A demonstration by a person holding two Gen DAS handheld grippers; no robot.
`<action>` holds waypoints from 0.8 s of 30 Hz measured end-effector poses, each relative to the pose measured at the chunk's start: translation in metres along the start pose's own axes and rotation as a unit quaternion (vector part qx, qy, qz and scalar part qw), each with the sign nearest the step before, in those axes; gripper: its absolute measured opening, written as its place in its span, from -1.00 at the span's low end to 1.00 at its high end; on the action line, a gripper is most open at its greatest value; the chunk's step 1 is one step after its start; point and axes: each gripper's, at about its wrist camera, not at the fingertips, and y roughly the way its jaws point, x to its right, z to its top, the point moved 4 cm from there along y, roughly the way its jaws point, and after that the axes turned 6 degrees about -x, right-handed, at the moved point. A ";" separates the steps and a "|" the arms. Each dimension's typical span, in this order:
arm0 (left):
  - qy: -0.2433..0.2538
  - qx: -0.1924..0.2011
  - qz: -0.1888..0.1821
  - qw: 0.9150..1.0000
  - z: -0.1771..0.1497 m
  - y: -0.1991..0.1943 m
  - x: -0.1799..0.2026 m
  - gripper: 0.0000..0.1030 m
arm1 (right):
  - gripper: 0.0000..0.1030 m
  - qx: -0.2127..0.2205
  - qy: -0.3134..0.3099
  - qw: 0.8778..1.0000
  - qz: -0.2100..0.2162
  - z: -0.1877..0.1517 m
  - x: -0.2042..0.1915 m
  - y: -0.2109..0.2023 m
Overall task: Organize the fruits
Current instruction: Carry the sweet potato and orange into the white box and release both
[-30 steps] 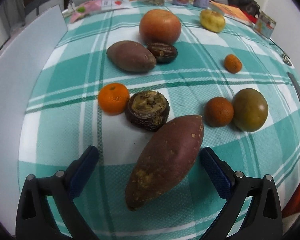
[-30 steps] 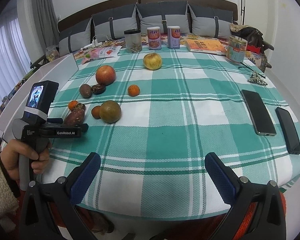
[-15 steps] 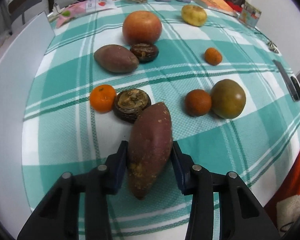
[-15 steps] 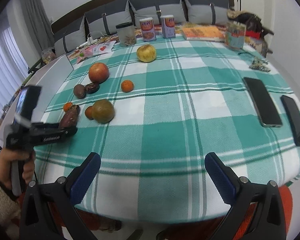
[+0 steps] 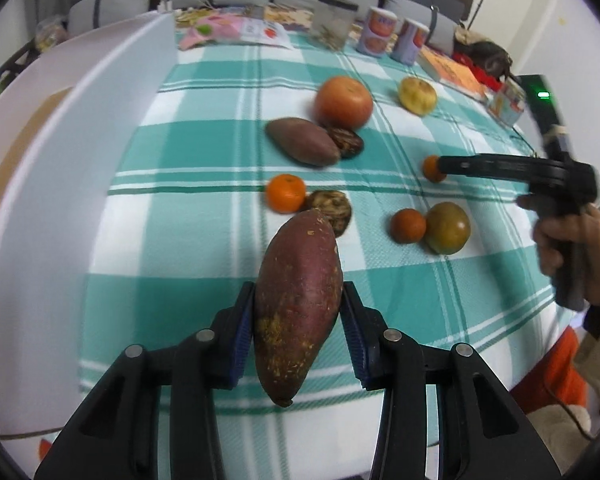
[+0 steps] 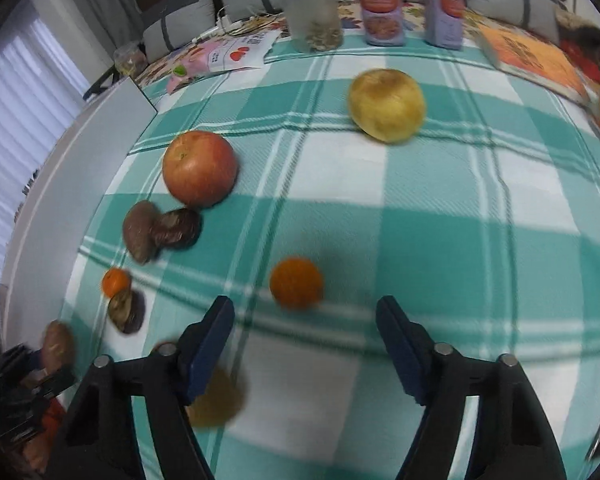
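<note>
1. Fruits lie spread over the left half of the bench, on its green and white checked cloth, and we hold one long piece, the large sweet potato, above the near edge.
2. Our left gripper has its jaws closed on the lower half of the large sweet potato; both blue pads press its sides, and its tip points to the far edge.
3. Our right gripper has its jaws wide open and holds nothing. A small orange sits just beyond the fingertips, between them.
4. What could go wrong: the grasp sits below the middle of the large sweet potato, so we judge that the heavy front part may tip down or slip out if we swing fast.
5. Just under its far tip lie a dark wrinkled fruit and a mandarin; a low carry may knock them and make them roll.
6. The small orange is round, so uneven closing of the right jaws may push it away toward the red apple.
7. How the things look: the large sweet potato is reddish purple, tapered, with rough yellow-brown patches near the pads. A second sweet potato touches another dark fruit further away. The right view is blurred, so fine detail there we cannot tell.
</note>
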 end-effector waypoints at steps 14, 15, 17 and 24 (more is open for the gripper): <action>-0.054 0.047 -0.045 0.996 0.018 -0.083 -0.037 -0.18 | -0.42 -0.011 -0.072 0.997 0.026 0.002 -0.066 -0.050; -0.058 0.058 -0.046 0.996 0.022 -0.098 -0.045 -0.18 | -0.42 -0.008 -0.086 0.996 0.037 0.003 -0.083 -0.058; -0.071 0.076 -0.039 0.994 0.028 -0.121 -0.065 -0.18 | -0.42 -0.002 -0.121 0.990 0.072 0.005 -0.131 -0.076; -0.155 0.074 0.047 0.984 0.019 -0.135 -0.177 -0.18 | -0.42 -0.008 -0.226 0.957 0.183 0.011 -0.308 -0.089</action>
